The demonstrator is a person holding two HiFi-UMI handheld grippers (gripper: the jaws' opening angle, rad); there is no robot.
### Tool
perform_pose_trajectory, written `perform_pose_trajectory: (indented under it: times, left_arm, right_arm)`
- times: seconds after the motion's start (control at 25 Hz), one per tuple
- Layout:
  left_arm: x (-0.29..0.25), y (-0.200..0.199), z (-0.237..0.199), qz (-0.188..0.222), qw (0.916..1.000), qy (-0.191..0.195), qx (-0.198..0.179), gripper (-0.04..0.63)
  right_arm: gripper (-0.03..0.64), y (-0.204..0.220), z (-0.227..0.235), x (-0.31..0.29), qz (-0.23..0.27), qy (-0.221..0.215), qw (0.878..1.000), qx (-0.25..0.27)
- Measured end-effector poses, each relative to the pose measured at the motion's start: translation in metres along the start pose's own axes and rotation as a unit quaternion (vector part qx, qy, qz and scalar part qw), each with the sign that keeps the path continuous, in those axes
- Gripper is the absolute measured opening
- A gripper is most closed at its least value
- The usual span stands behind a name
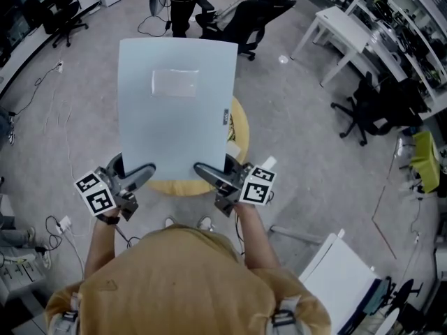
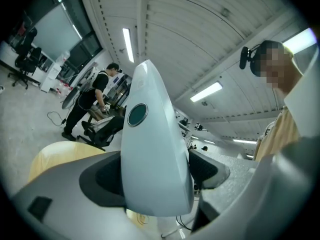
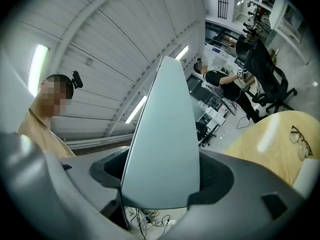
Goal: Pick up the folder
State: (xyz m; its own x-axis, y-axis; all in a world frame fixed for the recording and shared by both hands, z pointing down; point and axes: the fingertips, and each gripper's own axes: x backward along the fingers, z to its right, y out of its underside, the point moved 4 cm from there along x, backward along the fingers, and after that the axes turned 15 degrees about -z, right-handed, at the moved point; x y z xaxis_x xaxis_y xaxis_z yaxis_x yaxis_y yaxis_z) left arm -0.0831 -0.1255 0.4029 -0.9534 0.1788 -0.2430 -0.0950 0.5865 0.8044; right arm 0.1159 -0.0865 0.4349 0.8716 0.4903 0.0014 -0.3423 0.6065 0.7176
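A pale blue folder (image 1: 176, 107) is held up in the air above a small round wooden table (image 1: 239, 128), its face toward the head camera and a clear label pocket near its top. My left gripper (image 1: 143, 176) is shut on the folder's lower left corner. My right gripper (image 1: 208, 174) is shut on its lower right corner. In the left gripper view the folder (image 2: 155, 149) stands edge-on between the jaws, with a round finger hole in its spine. The right gripper view shows the folder (image 3: 165, 144) clamped the same way.
The wooden table (image 3: 272, 144) carries a pair of glasses (image 3: 300, 141) near its edge. Black office chairs (image 1: 255, 12) and a white desk (image 1: 346, 37) stand further off. Another person (image 2: 90, 101) stands by a chair. Cables (image 1: 56, 121) trail on the grey floor.
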Motion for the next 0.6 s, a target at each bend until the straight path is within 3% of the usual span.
perform_pose_trajectory:
  times: [0.6]
  left_arm:
    - [0.03,-0.057,0.062,0.058,0.9923,-0.018,-0.108,0.382]
  right_arm:
    - [0.328,-0.057,-0.069,0.0,-0.012,-0.02,0.994,0.103]
